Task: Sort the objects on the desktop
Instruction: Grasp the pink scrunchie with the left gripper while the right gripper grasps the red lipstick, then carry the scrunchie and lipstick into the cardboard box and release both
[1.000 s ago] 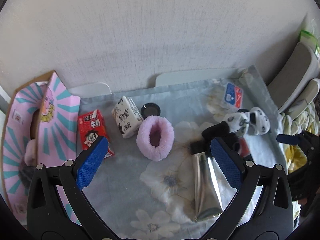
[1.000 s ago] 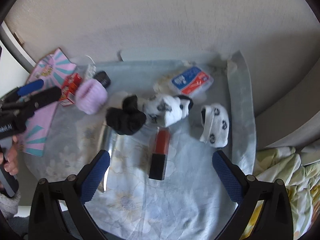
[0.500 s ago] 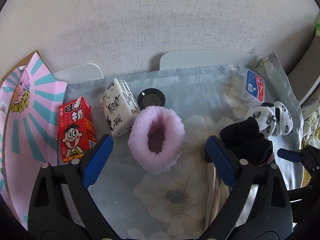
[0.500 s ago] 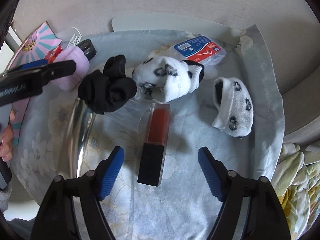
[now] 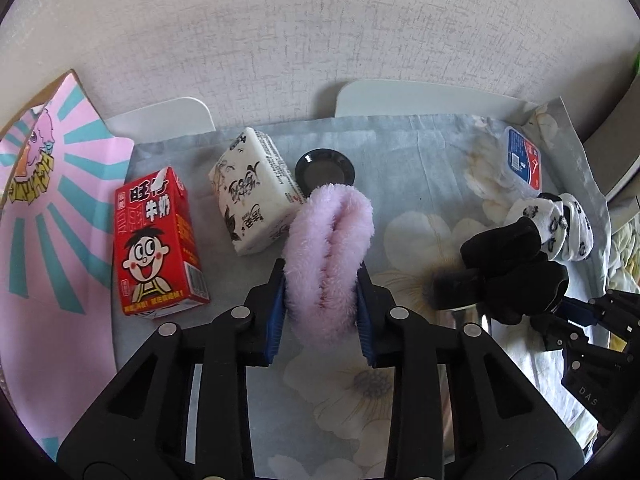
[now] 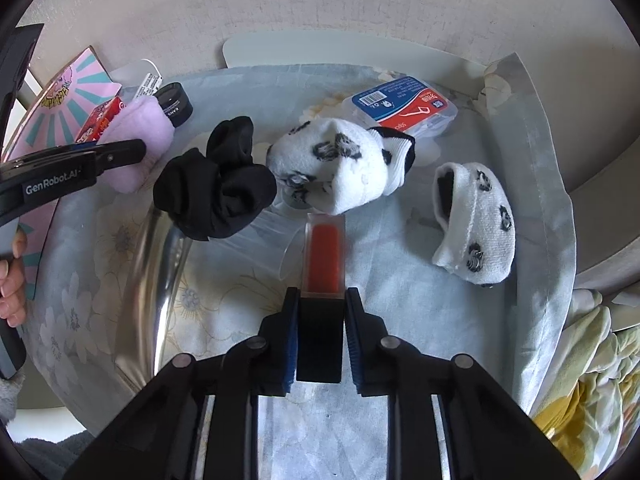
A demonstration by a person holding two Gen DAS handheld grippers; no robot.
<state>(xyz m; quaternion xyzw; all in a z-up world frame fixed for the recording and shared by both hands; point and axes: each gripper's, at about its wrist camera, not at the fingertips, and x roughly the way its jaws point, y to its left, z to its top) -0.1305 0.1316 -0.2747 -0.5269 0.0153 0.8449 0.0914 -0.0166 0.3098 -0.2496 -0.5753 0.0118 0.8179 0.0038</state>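
Note:
My left gripper [image 5: 322,312] is shut on the fluffy pink scrunchie [image 5: 328,256], squeezing it flat between the blue pads. My right gripper [image 6: 321,340] is shut on the black base of a red lipstick-like case [image 6: 323,264] lying on the floral cloth [image 6: 400,300]. A black sock bundle [image 6: 216,192], a rolled spotted white sock [image 6: 336,168] and a second spotted sock [image 6: 476,220] lie beyond it. A red milk carton [image 5: 154,240] and a white printed carton [image 5: 256,188] sit left of the scrunchie.
A pink and teal striped box [image 5: 44,216] lies at the left edge. A small black jar [image 5: 325,168] stands behind the scrunchie. A blue and red floss pick box [image 6: 404,106] is at the back right. A silver tube [image 6: 156,264] lies left of the case. The wall is close behind.
Both grippers moved forward and down and closed: the left onto the pink scrunchie, the right onto the black end of the red case.

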